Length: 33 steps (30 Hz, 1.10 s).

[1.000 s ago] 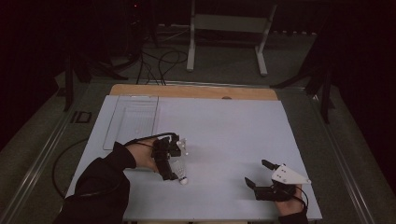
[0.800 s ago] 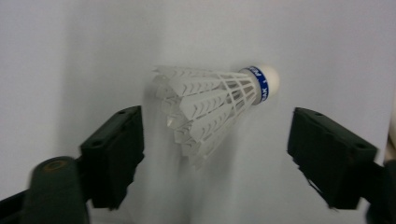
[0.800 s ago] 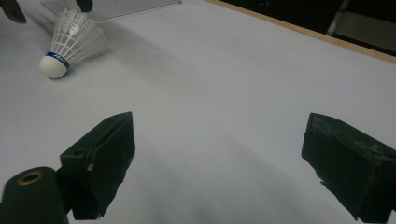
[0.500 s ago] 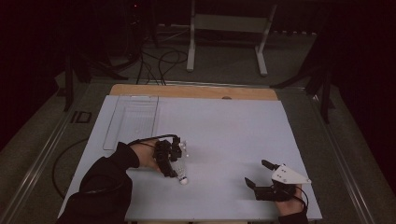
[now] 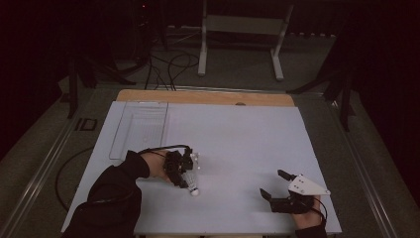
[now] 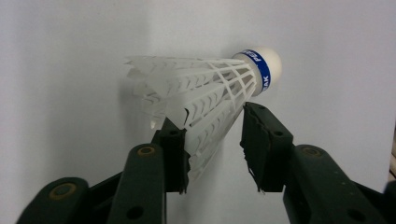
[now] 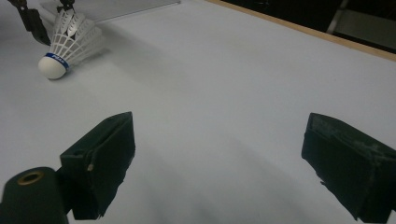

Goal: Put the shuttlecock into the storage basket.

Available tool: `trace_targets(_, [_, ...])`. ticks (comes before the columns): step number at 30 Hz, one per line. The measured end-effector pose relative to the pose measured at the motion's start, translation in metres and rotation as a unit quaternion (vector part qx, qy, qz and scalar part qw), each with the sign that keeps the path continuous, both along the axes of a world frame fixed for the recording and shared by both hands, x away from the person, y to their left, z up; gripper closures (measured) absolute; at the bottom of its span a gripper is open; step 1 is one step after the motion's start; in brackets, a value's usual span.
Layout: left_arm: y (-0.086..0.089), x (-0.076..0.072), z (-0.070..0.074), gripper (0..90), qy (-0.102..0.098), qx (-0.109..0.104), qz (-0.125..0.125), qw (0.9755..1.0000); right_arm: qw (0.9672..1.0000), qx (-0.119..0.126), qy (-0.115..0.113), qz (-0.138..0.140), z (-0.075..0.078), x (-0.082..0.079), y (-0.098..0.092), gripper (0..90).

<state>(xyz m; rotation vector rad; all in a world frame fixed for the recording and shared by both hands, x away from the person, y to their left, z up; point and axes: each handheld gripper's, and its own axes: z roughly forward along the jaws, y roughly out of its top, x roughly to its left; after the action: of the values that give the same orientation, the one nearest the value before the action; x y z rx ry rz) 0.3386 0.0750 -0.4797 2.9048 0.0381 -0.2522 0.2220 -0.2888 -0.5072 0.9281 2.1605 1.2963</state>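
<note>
From my remote station, the white flat table top [image 5: 237,134] serves as my landmark. A clear plastic rectangular tray [image 5: 141,129] lies at its far-left corner, and a pale wooden strip [image 5: 208,96] lines its far edge. Beyond it, a white metal stand [image 5: 240,25] and loose black cables [image 5: 168,62] sit on the grey floor.

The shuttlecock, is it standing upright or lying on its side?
On its side: the shuttlecock lies on the white table, cork pointing sideways, skirt between the left claw's open jaws.

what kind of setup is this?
Likely a lab recording rig: a white-covered table in a dark room, cables on the floor, a metal stand behind, handheld tongs working a shuttlecock.
</note>
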Motion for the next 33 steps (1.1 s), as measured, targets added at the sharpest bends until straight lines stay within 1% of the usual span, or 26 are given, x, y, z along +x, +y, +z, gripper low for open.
trace_targets(1, [0.000, 0.000, 0.000, 68.9, 0.003, -0.002, -0.005, 1.0000, 1.0000, 0.000, 0.001, 0.000, 0.000, 0.000, 0.000, 9.6])
trace_targets(2, [0.000, 0.000, 0.000, 71.0, 0.003, -0.002, -0.005, 1.0000, 1.0000, 0.000, 0.001, 0.000, 0.000, 0.000, 0.000, 9.6])
trace_targets(4, [0.001, -0.001, 0.003, 77.6, 0.019, -0.007, -0.013, 0.9997, 1.0000, 0.000, 0.000, 0.000, 0.000, 0.000, 0.000, 9.6])
trace_targets(5, [0.001, -0.002, 0.004, 82.0, 0.024, -0.007, -0.015, 0.9996, 1.0000, -0.001, 0.001, 0.000, 0.000, 0.000, 0.000, 9.6])
trace_targets(7, [-0.001, -0.005, 0.006, 86.7, 0.028, -0.007, -0.024, 0.9993, 1.0000, -0.001, 0.001, 0.000, 0.000, 0.000, 0.000, 9.6])
trace_targets(8, [-0.003, -0.006, 0.007, 88.9, 0.034, -0.010, -0.029, 0.9990, 1.0000, -0.001, 0.001, -0.001, 0.000, 0.000, 0.000, 9.6])
trace_targets(9, [-0.004, -0.007, 0.008, 89.8, 0.036, -0.011, -0.031, 0.9988, 1.0000, -0.001, 0.001, -0.001, 0.000, 0.000, 0.000, 9.6])
trace_targets(11, [-0.007, -0.009, 0.009, 90.0, 0.038, -0.007, -0.041, 0.9984, 1.0000, -0.003, -0.001, 0.000, 0.000, 0.000, 0.000, 9.6])
trace_targets(13, [-0.009, -0.011, 0.011, 90.0, 0.040, -0.011, -0.049, 0.9979, 1.0000, 0.000, -0.001, 0.000, 0.000, 0.000, 0.000, 9.6])
trace_targets(19, [-0.009, -0.013, 0.017, 90.0, 0.028, -0.011, -0.059, 0.9978, 1.0000, -0.001, -0.002, 0.000, 0.000, 0.000, 0.000, 9.6])
trace_targets(21, [-0.009, -0.013, 0.019, 90.0, 0.024, -0.009, -0.055, 0.9981, 1.0000, 0.000, -0.001, 0.000, 0.000, 0.000, 0.000, 9.6])
trace_targets(23, [-0.009, -0.014, 0.022, 90.0, 0.026, -0.015, -0.062, 0.9977, 1.0000, 0.000, -0.002, -0.001, 0.000, 0.000, 0.000, 9.6])
trace_targets(24, [-0.009, -0.014, 0.023, 90.0, 0.025, -0.015, -0.056, 0.9980, 1.0000, 0.000, -0.002, 0.000, 0.000, 0.000, 0.000, 9.6])
trace_targets(26, [-0.008, -0.014, 0.026, 90.0, 0.027, -0.022, -0.053, 0.9980, 1.0000, 0.000, -0.001, 0.000, 0.000, 0.000, 0.000, 9.7])
trace_targets(28, [-0.009, -0.014, 0.029, 90.0, 0.022, -0.022, -0.052, 0.9982, 1.0000, -0.001, -0.002, 0.000, 0.000, 0.000, 0.000, 9.6])
trace_targets(31, [-0.009, -0.014, 0.033, 90.0, 0.024, -0.028, -0.050, 0.9981, 1.0000, -0.002, -0.002, 0.001, 0.000, 0.000, 0.000, 9.6])
trace_targets(33, [-0.009, -0.014, 0.035, 90.0, 0.021, -0.030, -0.054, 0.9979, 1.0000, 0.000, -0.001, -0.001, 0.000, 0.000, 0.000, 9.6])
